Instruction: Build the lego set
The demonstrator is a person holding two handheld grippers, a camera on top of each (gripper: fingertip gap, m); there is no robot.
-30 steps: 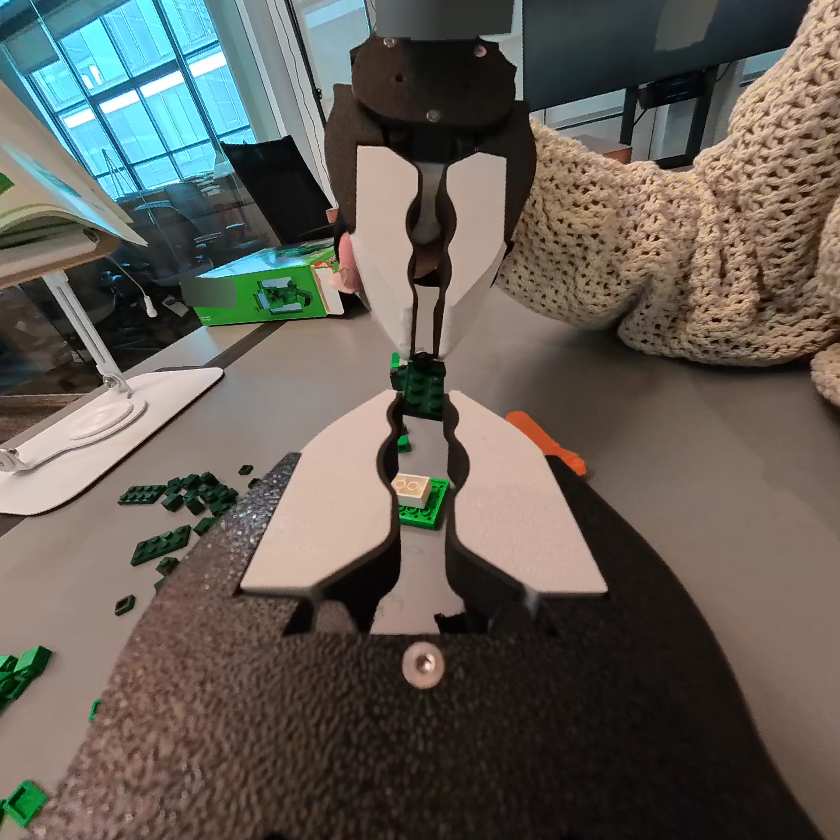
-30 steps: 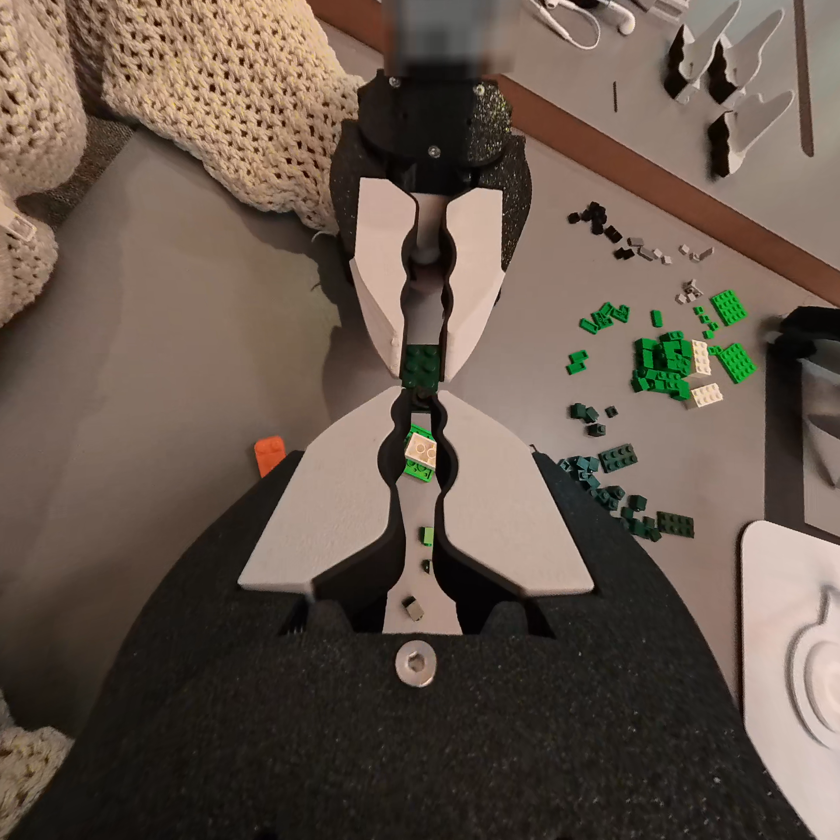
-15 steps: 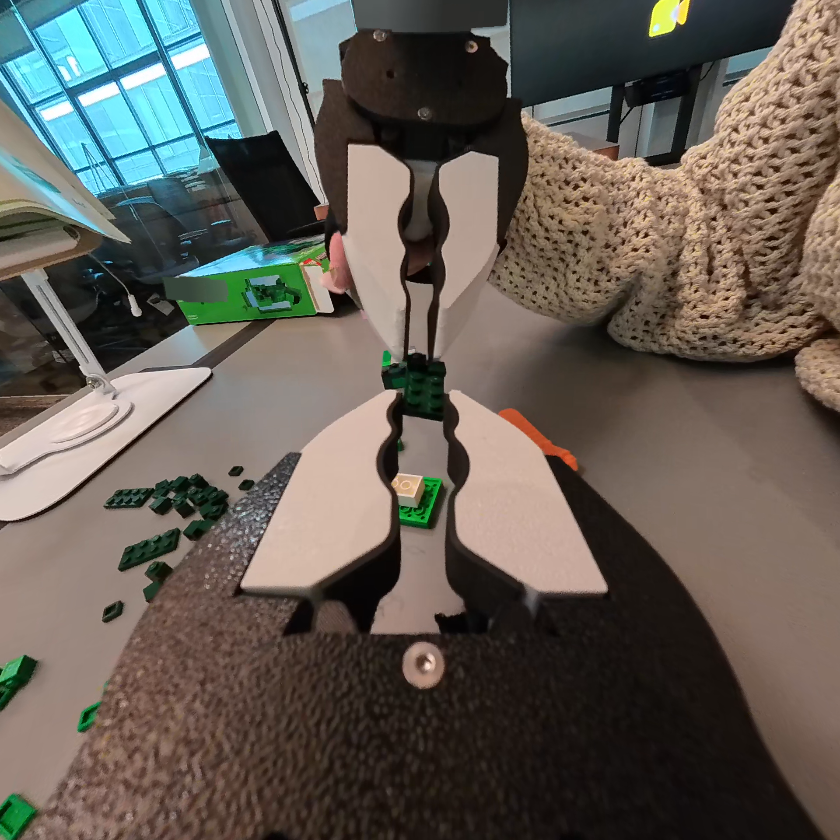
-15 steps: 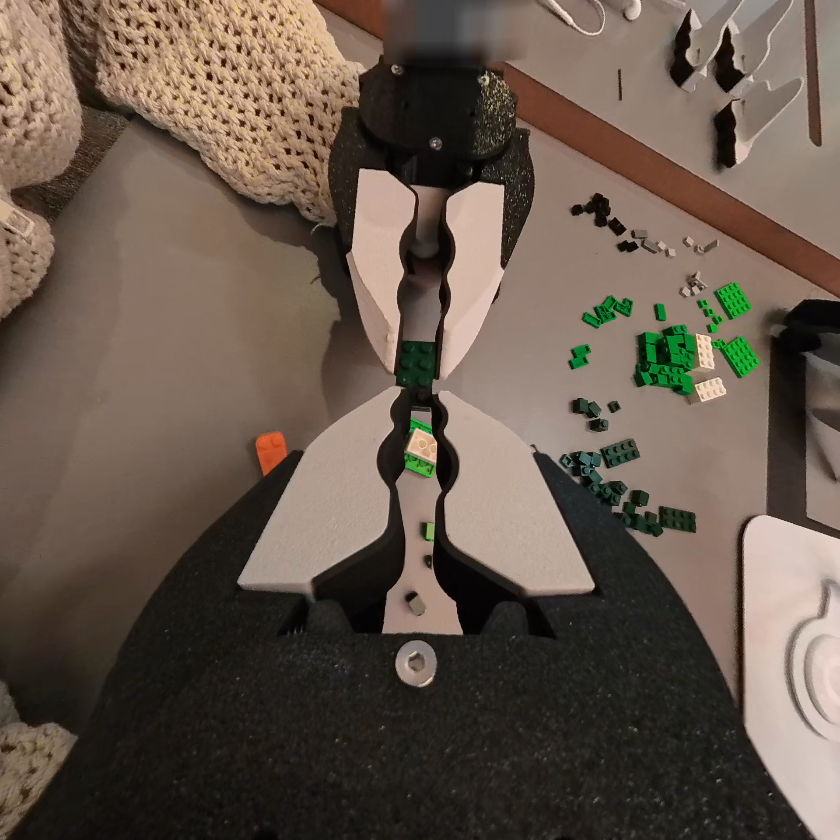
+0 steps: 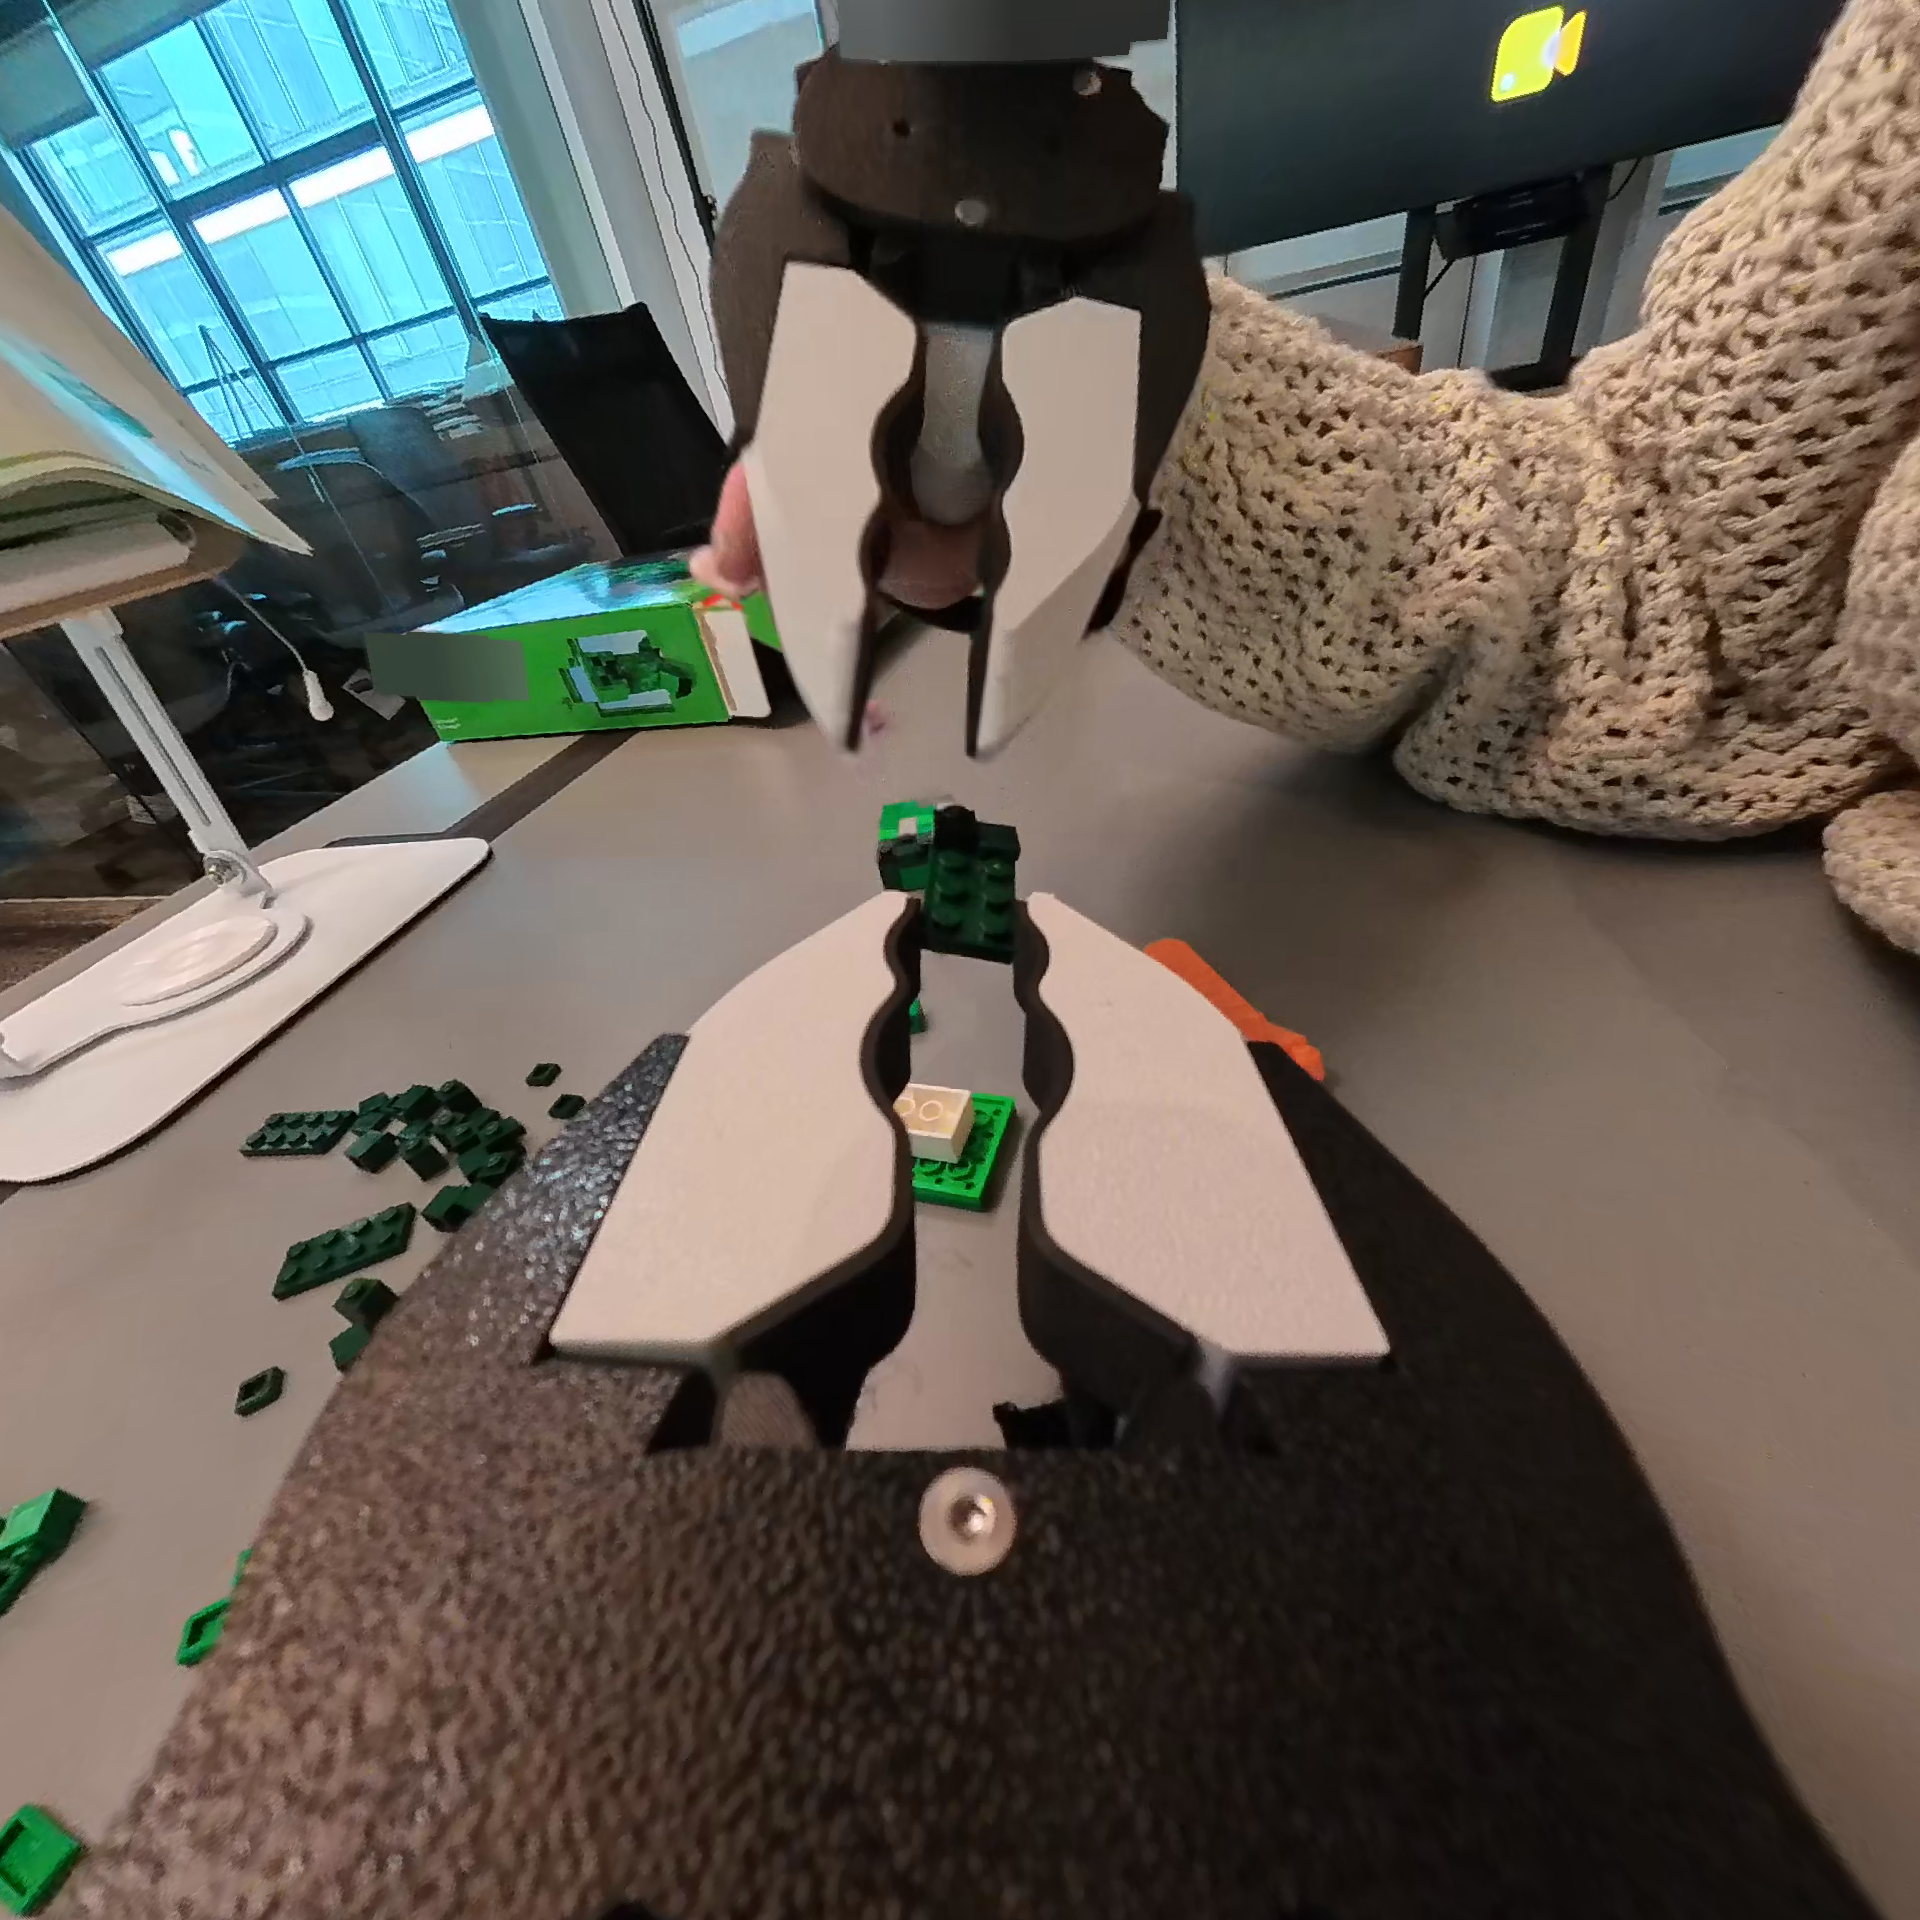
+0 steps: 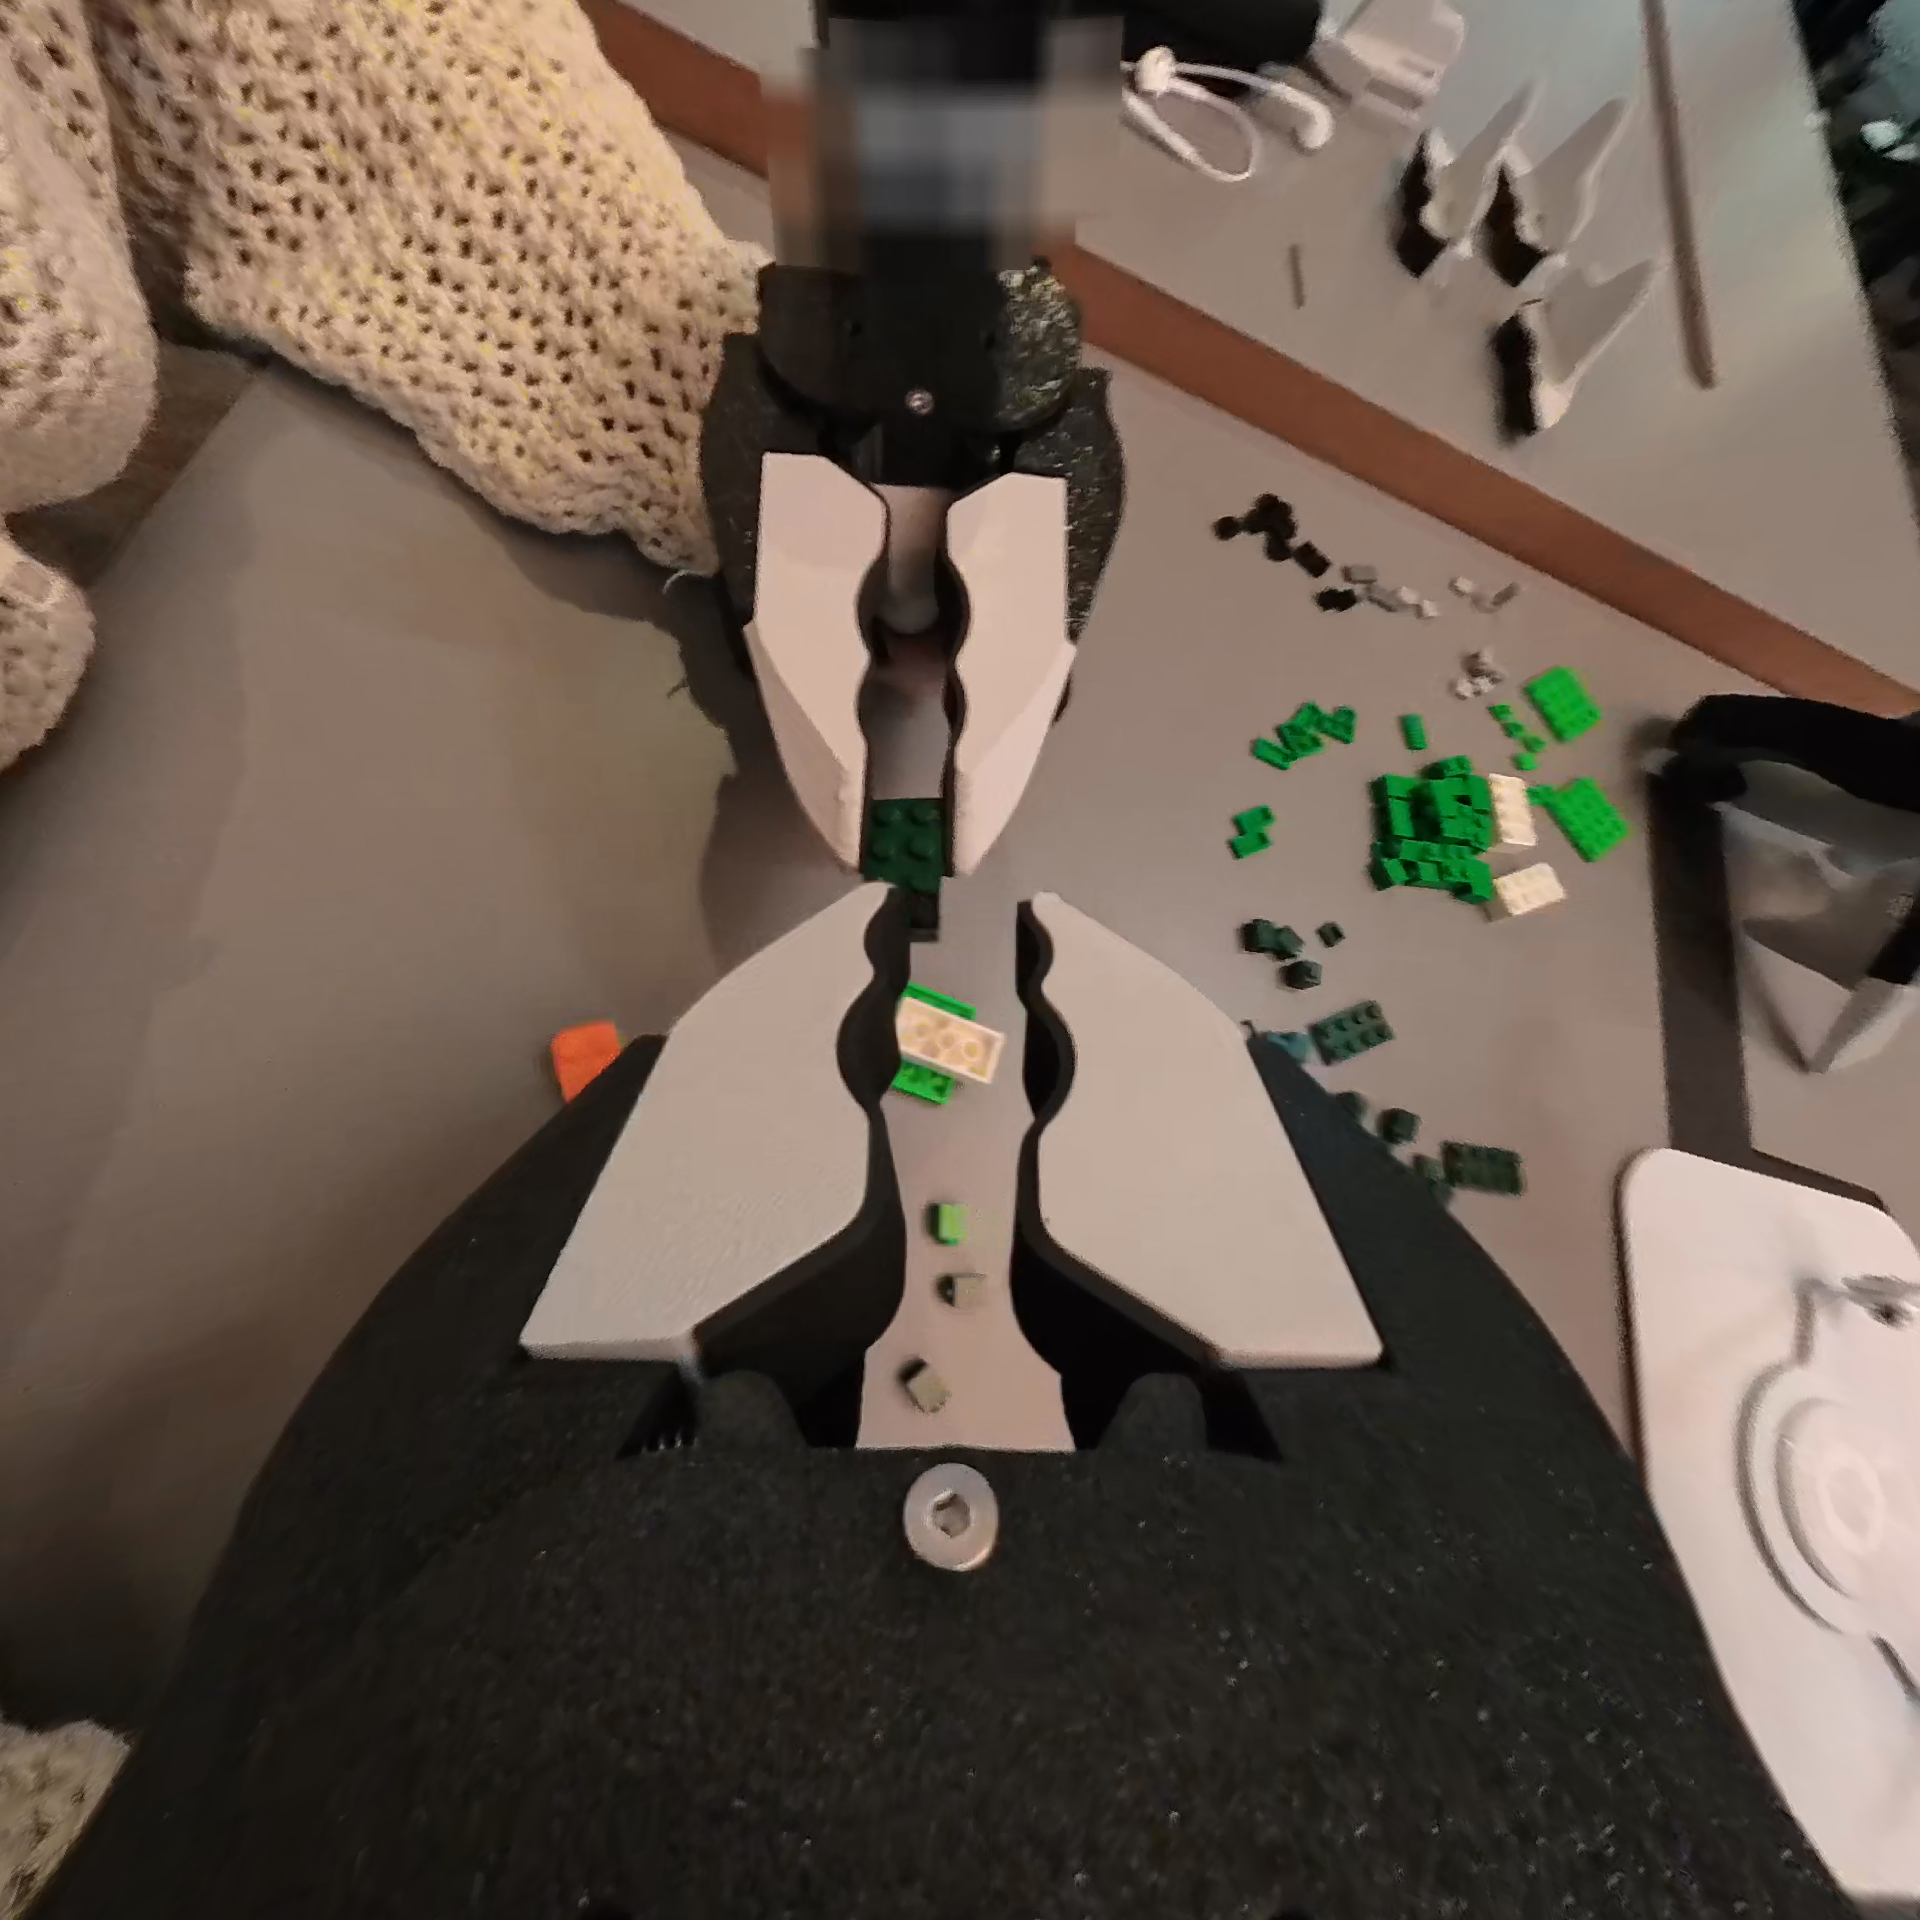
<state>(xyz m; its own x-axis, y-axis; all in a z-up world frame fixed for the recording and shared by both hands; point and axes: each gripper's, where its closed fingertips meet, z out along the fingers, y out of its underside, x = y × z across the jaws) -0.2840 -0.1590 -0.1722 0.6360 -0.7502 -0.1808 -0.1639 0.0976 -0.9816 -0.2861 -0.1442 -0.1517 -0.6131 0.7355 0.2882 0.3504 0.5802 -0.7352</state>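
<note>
While the left gripper [image 5: 961, 914] clamps the dark green lego assembly [image 5: 961, 883] above the grey table [image 5: 1507, 1039], the right gripper [image 5: 912, 743] hangs just beyond it, fingers apart, holding nothing; a white-topped green plate [image 5: 961, 1143] lies below.

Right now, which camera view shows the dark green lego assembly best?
The left wrist view: the dark green assembly is sharp there, showing studs plus bright green and black pieces at its far end. The right wrist view shows only its blurred dark top, clamped between the left gripper jaws.
</note>
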